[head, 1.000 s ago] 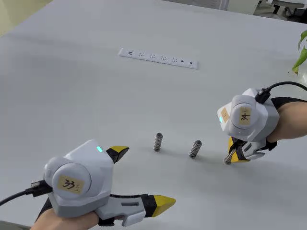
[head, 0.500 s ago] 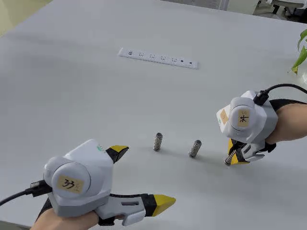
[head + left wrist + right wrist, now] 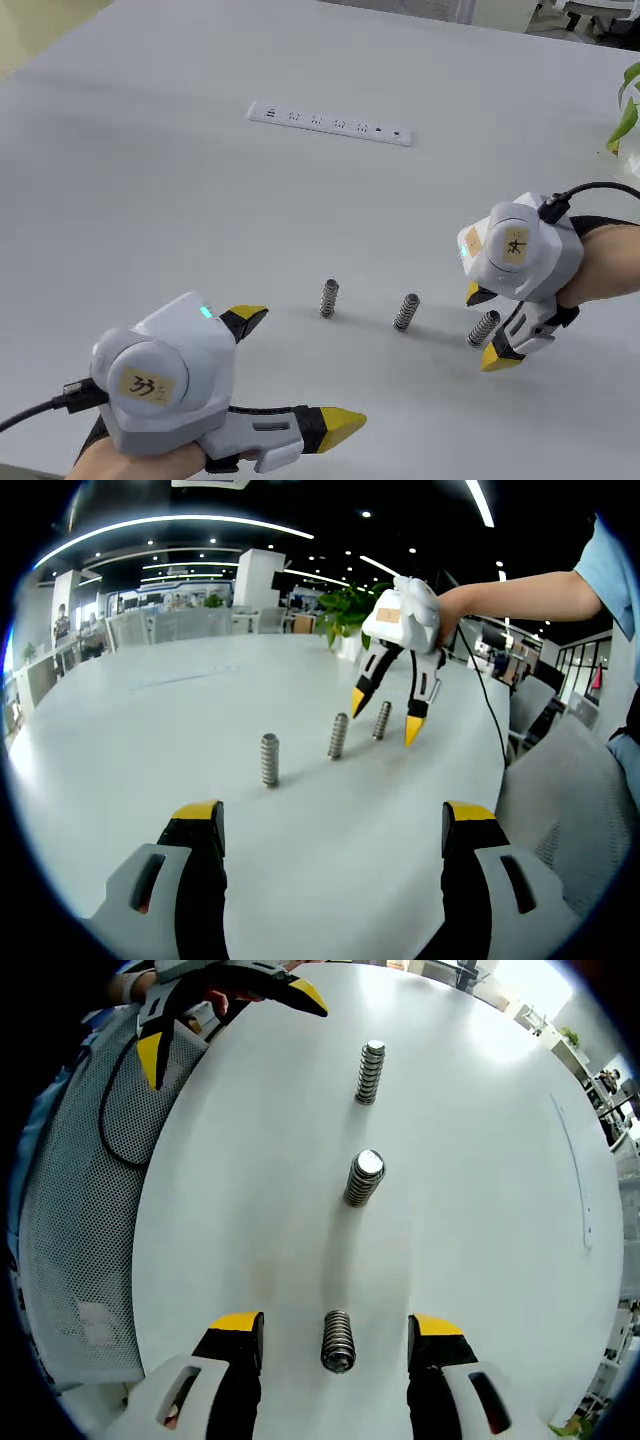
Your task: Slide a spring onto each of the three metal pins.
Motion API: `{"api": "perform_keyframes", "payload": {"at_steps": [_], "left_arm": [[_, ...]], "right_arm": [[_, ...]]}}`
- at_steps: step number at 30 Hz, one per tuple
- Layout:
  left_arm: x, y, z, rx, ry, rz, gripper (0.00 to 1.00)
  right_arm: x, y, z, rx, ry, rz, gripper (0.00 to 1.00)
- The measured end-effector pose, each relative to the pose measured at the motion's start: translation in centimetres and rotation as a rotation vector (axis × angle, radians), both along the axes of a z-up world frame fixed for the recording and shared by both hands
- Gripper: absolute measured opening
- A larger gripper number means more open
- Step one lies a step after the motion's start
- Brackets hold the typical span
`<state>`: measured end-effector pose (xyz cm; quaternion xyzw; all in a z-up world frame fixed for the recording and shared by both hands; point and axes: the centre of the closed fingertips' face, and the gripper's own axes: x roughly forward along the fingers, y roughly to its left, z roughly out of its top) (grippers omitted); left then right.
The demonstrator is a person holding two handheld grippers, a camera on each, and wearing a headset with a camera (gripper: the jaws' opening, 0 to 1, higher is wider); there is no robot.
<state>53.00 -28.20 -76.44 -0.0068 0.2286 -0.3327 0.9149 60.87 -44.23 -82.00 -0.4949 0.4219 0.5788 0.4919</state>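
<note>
1. Head view: three springs (image 3: 406, 311) upright in a row on tabletop (image 3: 150, 180).
2. Right gripper (image 3: 487, 327): jaws apart, straddling the end spring (image 3: 338, 1340), not touching.
3. Left gripper (image 3: 297, 370): jaws apart, empty.

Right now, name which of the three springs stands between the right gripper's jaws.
The spring at the row's right end in the head view, between the open jaws of the right gripper. The middle spring and left spring stand clear of it.

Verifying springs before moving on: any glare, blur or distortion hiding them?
Head view: even light, three springs sharp. Left gripper view: fisheye curves the table, springs small but clear. Right gripper view: glare on the far table, nearest spring crisp at the right tool.
</note>
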Motion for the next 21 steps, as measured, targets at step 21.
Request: {"api": "perform_keyframes", "payload": {"at_steps": [21], "left_arm": [[0.19, 0.12, 0.05, -0.001, -0.001, 0.005, 0.88]], "right_arm": [[-0.45, 0.35, 0.35, 0.203, 0.008, -0.18, 0.99]]}}
